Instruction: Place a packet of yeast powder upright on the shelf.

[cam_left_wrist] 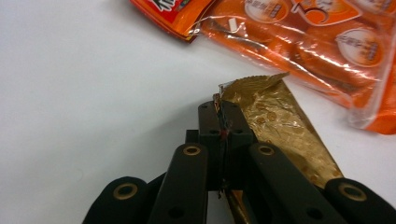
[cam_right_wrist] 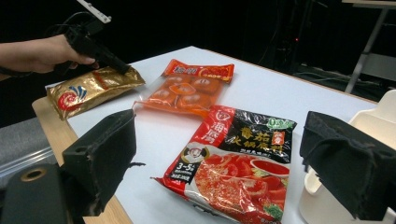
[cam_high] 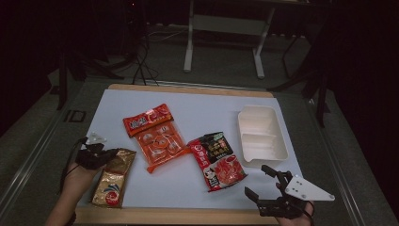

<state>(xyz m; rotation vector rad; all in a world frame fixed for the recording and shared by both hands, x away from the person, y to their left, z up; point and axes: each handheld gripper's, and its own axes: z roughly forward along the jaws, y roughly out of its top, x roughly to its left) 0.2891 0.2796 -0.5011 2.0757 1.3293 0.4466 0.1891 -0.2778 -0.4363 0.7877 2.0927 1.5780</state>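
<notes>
The left tool (cam_left_wrist: pixel 223 109) is pinching the gold packet's (cam_left_wrist: pixel 285 130) top edge (right tool (cam_high: pixel 263 182) hanging spread) over the tabletop (cam_high: pixel 197 101)

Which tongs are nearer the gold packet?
Left. The left tongs are shut on the top edge of the gold packet at the table's left; the right tongs stand open across the table, beside the red-and-black packet.

A dim lab or studio — a white-topped table (cam_high: pixel 188 101) stands on grey carpet (cam_high: pixel 33 141), with stand legs (cam_high: pixel 223 42) and trailing cables (cam_high: pixel 143 61) behind.
</notes>
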